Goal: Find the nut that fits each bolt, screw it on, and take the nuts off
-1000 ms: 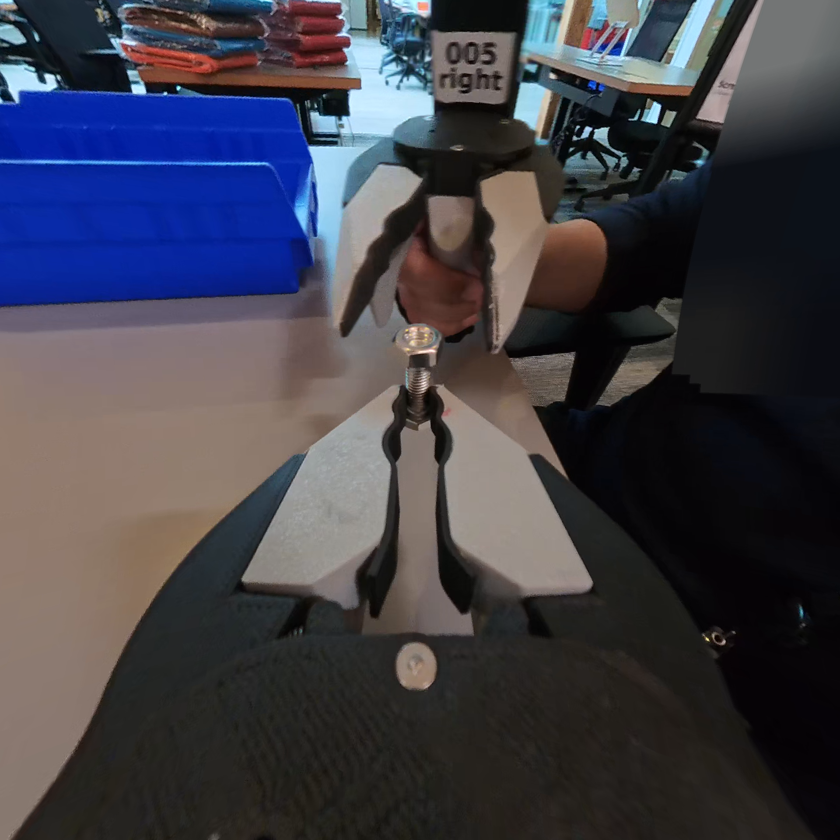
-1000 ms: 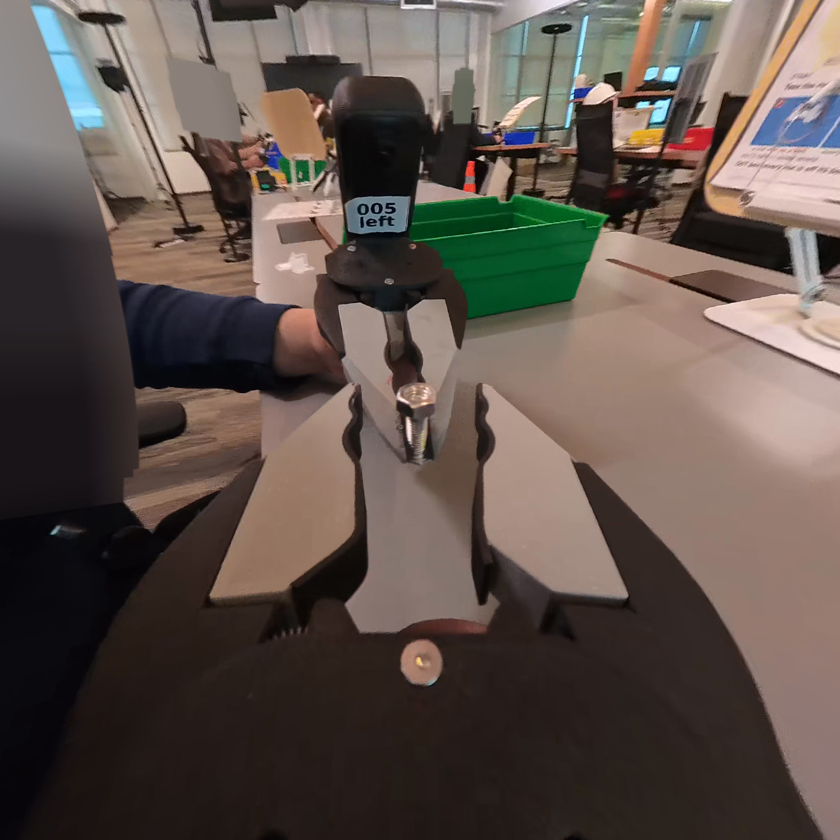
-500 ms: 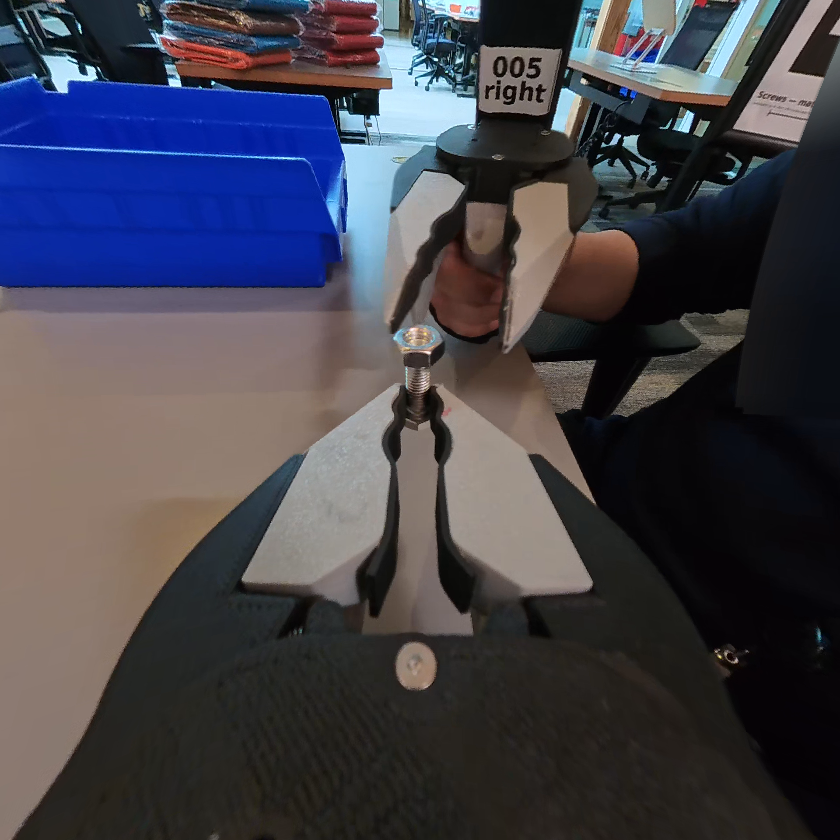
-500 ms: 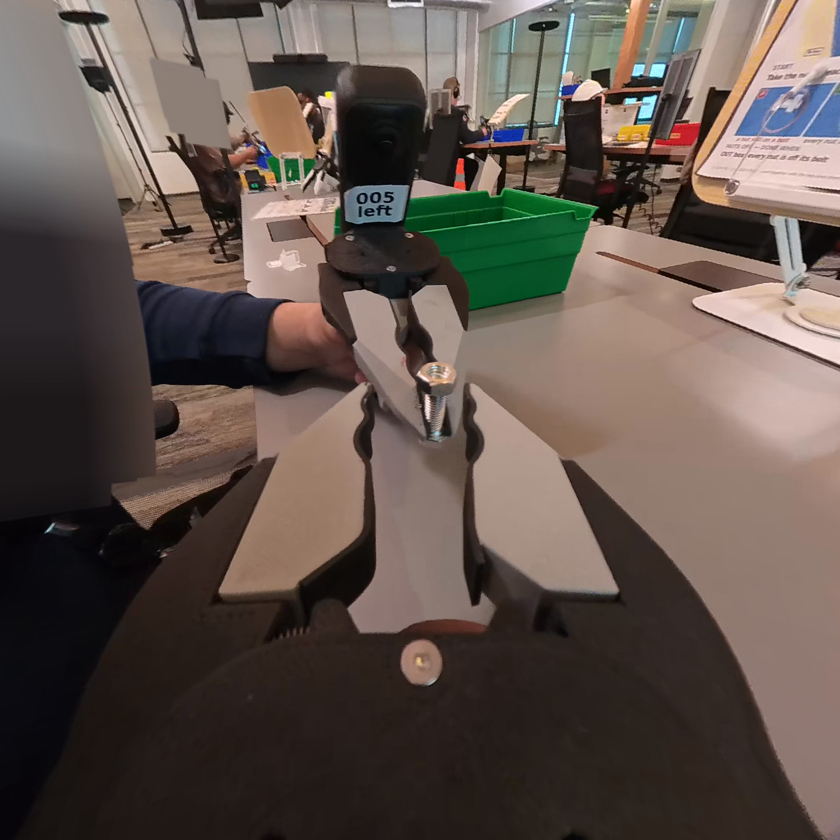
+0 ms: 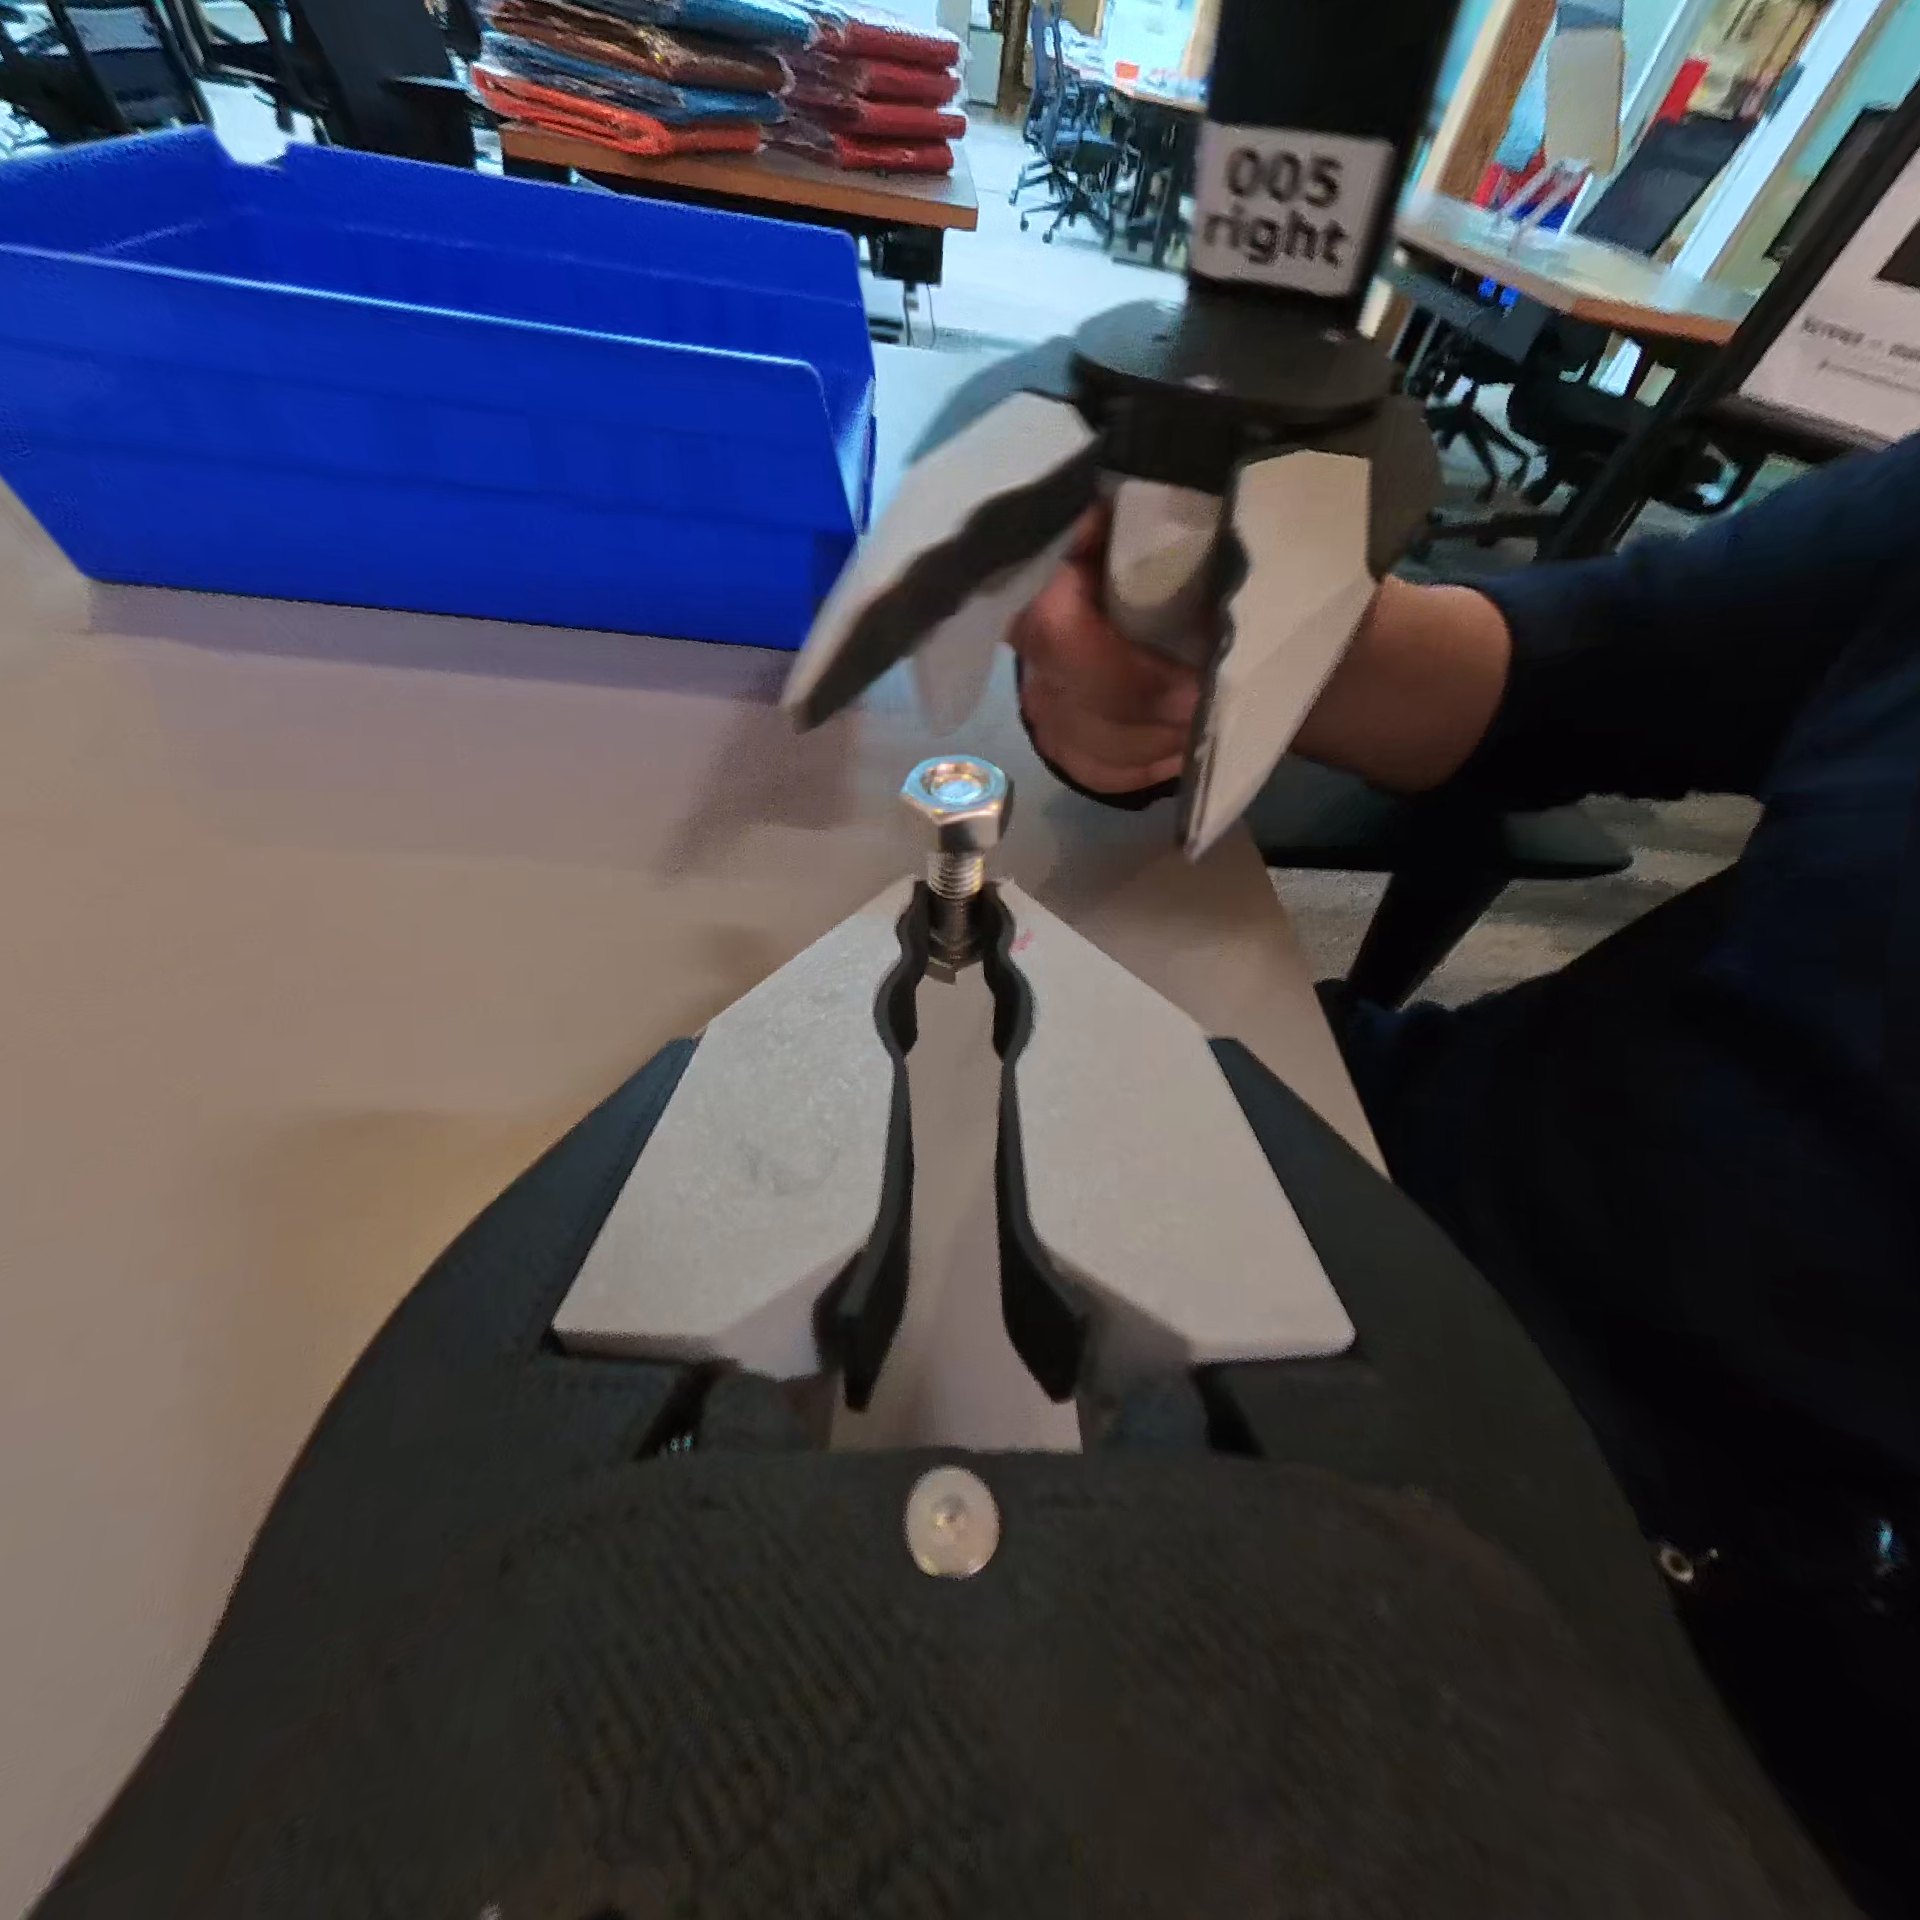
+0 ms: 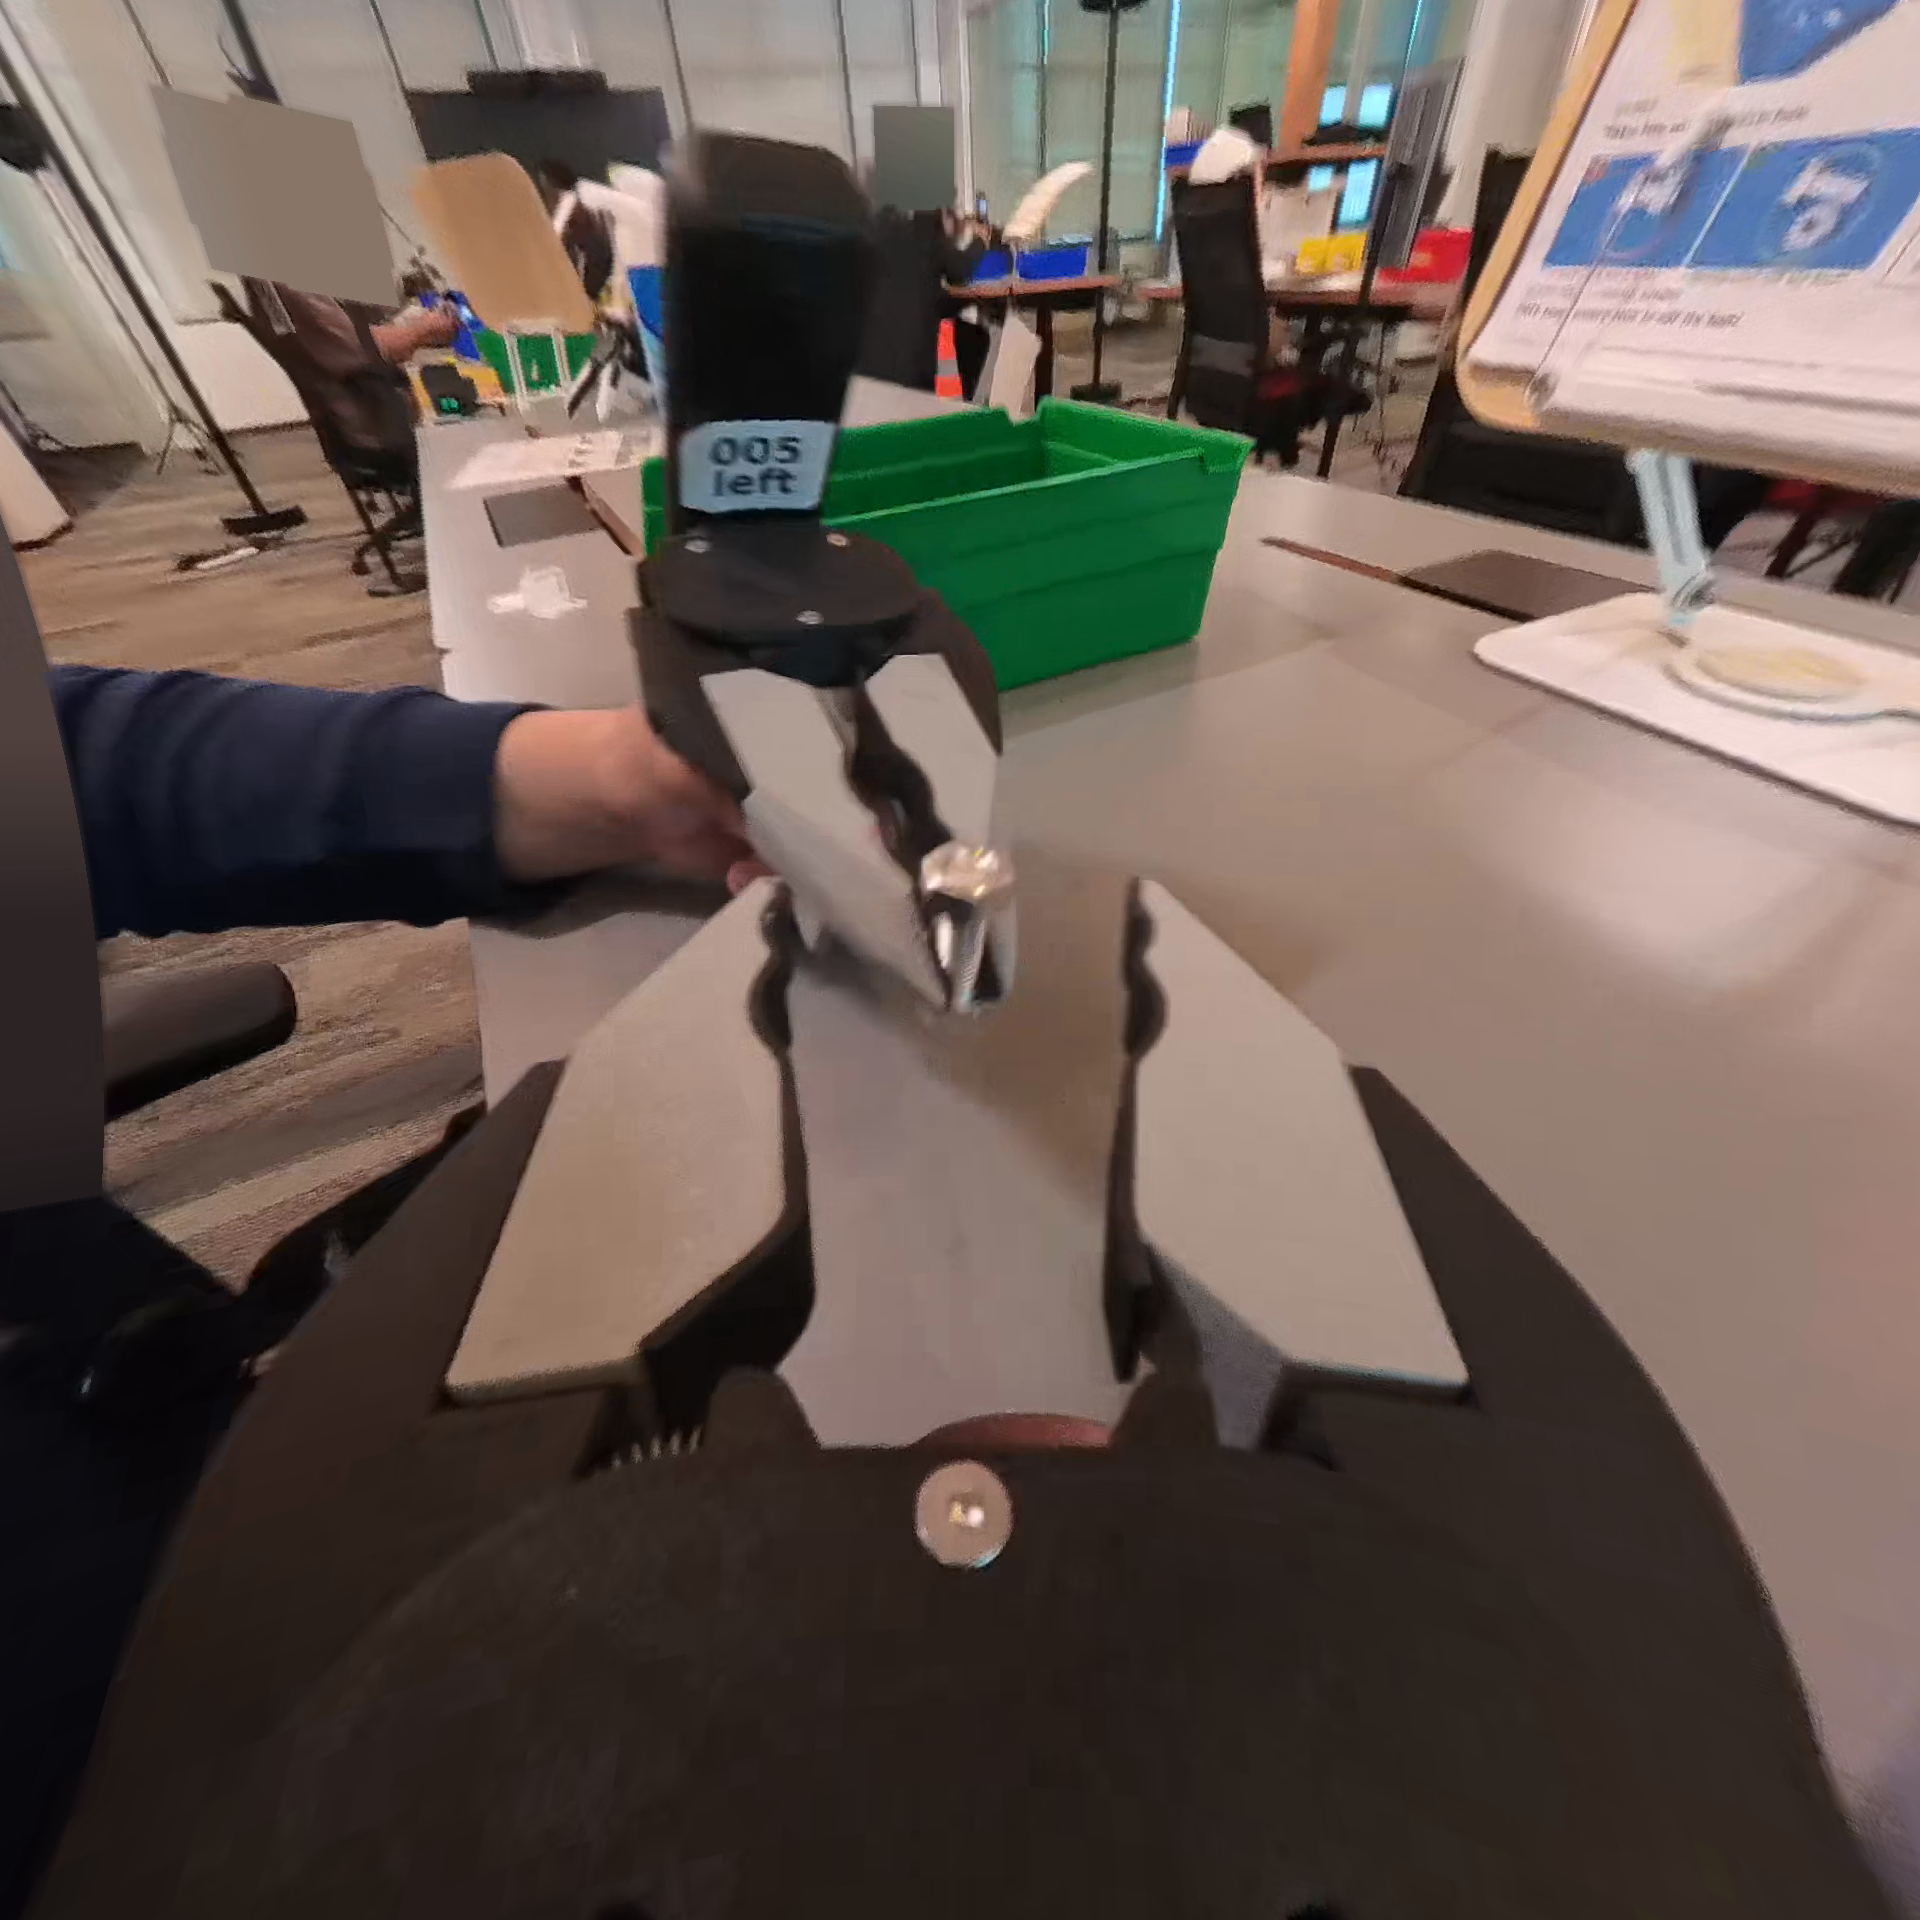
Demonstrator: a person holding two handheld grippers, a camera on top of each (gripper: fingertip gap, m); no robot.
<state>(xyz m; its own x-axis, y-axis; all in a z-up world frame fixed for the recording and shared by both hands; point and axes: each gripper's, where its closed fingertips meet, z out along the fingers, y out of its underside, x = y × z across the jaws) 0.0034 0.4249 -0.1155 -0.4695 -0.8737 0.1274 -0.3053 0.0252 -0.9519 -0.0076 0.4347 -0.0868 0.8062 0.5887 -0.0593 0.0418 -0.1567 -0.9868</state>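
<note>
Grey and bare, the bench [image 5: 312,935] runs under both tools in an open workroom with desks and chairs behind. At the centre, the left hand-held gripper [image 5: 954,940] has its jaws drawn nearly together on the lower shank of the bolt [image 5: 951,894], which juts forward from the tips with the nut [image 5: 956,808] sitting at its far end. Just beyond the nut and slightly up and to the right of it hangs the right hand-held gripper [image 5: 997,769], jaws spread wide and holding nothing, a hand [image 5: 1101,686] wrapped round its grip; in its own view the bolt lies between its spread fingers [image 6: 644,1174], nearer the right one. Behind the bolt to the left stands a blue bin [image 5: 416,395]; a green bin [image 6: 1039,540] sits behind the left tool in the other view, and an instruction sheet on a stand [image 6: 1714,260] to the right of that. Both parts look like small plated steel: light, rigid and slick (likely to slip on smooth pads), so I would take the nut across two opposite flats. Each tool carries a printed label, and the sheet bears print too.
</note>
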